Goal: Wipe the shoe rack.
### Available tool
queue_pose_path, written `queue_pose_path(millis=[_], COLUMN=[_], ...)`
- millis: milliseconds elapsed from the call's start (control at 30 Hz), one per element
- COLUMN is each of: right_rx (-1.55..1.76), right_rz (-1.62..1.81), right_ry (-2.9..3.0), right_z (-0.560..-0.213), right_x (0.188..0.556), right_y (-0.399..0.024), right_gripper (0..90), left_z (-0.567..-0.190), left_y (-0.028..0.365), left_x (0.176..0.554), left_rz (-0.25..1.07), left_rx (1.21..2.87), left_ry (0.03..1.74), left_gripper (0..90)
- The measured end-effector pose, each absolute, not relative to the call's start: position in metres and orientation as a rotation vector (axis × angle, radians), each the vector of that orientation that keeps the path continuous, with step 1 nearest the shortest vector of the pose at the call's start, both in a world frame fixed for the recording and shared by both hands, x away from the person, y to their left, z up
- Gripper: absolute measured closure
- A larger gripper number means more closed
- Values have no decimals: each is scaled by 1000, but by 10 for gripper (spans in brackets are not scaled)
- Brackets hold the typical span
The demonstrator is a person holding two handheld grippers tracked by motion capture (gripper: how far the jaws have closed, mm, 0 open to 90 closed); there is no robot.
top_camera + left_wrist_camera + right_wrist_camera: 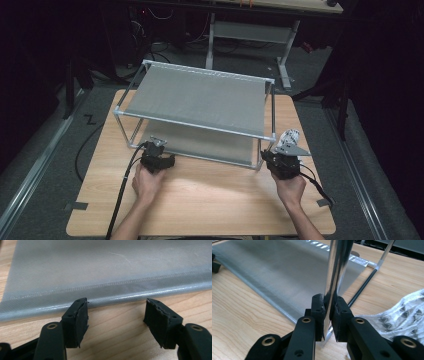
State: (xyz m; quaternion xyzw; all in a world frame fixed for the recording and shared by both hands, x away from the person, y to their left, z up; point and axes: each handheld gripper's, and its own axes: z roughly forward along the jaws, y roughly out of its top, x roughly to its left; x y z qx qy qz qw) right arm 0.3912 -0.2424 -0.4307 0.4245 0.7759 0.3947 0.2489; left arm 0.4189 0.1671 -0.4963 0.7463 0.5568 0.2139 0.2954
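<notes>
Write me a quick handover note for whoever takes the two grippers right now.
Left gripper: jaws open, nothing between them, at the front bar of the lower shelf.
Right gripper: jaws shut on the rack's front right upright post, near its foot.
The two-shelf rack stands on the wooden table; a white patterned cloth lies beside the right gripper.
Done: post gripped.
Left: left gripper has no hold yet, probably on the front bar.

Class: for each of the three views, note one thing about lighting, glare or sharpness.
High view: the wooden table is lit, the room around it is dark. Left gripper view: a glare streak runs along the grey shelf hem. Right gripper view: the chrome post mirrors light; the near jaws are soft.
</notes>
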Motion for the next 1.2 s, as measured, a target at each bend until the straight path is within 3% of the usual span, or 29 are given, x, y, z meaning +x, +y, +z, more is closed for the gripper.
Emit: queue_pose_path(millis=[933,1200], right_rx=[1084,1054], right_rz=[1130,1133], right_ry=[2123,2148], right_z=[-436,-436], right_x=[363,357], right_y=[-227,-214], right_gripper=[806,804], left_z=[-494,-483], left_y=[156,142], left_x=[428,423], left_rz=[552,557], left_rx=[2005,1947], left_ry=[1495,1422], left_gripper=[310,285])
